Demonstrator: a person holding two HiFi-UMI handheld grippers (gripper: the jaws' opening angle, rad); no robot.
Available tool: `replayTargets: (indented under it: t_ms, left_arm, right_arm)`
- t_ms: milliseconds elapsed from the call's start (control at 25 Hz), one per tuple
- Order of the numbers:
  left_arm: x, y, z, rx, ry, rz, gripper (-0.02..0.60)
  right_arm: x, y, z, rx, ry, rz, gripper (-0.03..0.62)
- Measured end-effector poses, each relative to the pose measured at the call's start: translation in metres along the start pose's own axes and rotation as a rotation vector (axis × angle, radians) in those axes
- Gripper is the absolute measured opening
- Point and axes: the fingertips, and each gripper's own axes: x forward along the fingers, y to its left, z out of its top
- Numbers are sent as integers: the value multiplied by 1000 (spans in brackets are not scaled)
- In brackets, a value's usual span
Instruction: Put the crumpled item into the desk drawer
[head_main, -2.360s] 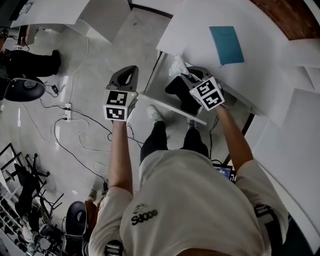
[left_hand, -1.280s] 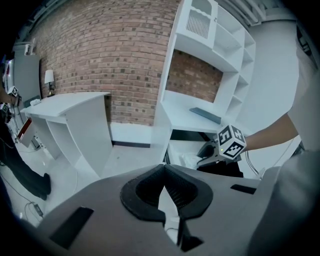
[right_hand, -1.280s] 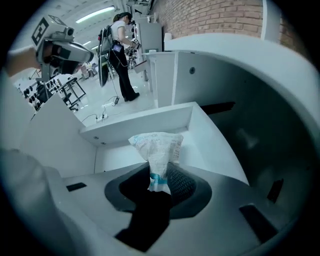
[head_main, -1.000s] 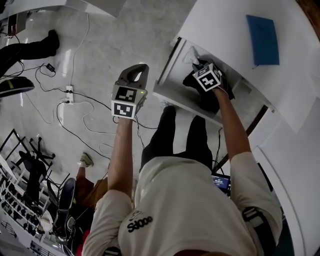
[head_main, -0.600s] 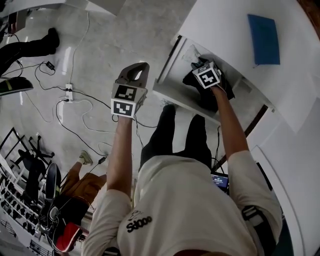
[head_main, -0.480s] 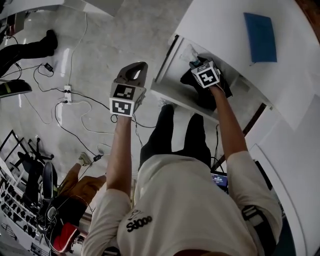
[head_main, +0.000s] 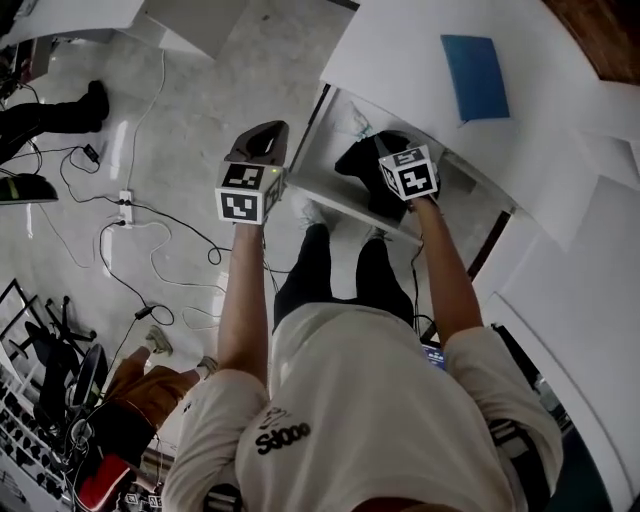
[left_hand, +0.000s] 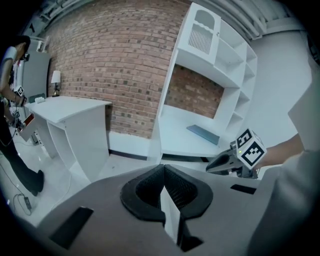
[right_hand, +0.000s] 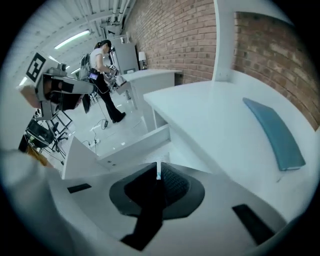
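Right gripper (head_main: 388, 150): rising clear of the open drawer (head_main: 345, 200), where it was reaching in a second ago; its jaws have just been closing to a narrow slit, nothing between them. Crumpled item (head_main: 352, 122): lying white in the drawer's far left corner, under the desk (head_main: 400, 60) edge. Left gripper (head_main: 265, 135): hovering beside the drawer's left edge, jaws pressing together, empty. Blue book (head_main: 475, 75): lying flat on the desk.

The crumpled item (head_main: 352, 122) — a small white wad — lies inside the desk drawer (head_main: 325, 165), in its far left corner. The drawer is white, shallow and stands pulled out from under the desk top.
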Motion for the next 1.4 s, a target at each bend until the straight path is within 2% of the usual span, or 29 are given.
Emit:
replayTargets:
  t_ms: [120, 360, 800, 1120, 1400]
  left_arm:
    - [-2, 0, 16, 6, -21, 14, 18]
    - [-12, -25, 39, 37, -68, 54, 18]
    - [-56, -73, 86, 121, -173, 150, 18]
    - [-112, -106, 148, 210, -284, 221, 18]
    - [-141, -141, 191, 304, -381, 245, 18]
  right_arm:
    - [-27, -12, 15, -5, -38, -42, 6]
    - [-89, -45, 28, -12, -151, -93, 6]
    - [-199, -82, 70, -136, -356, -179, 6]
    - [-285, -75, 118, -246, -513, -194, 6]
    - [-348, -66, 149, -322, -645, -204, 6]
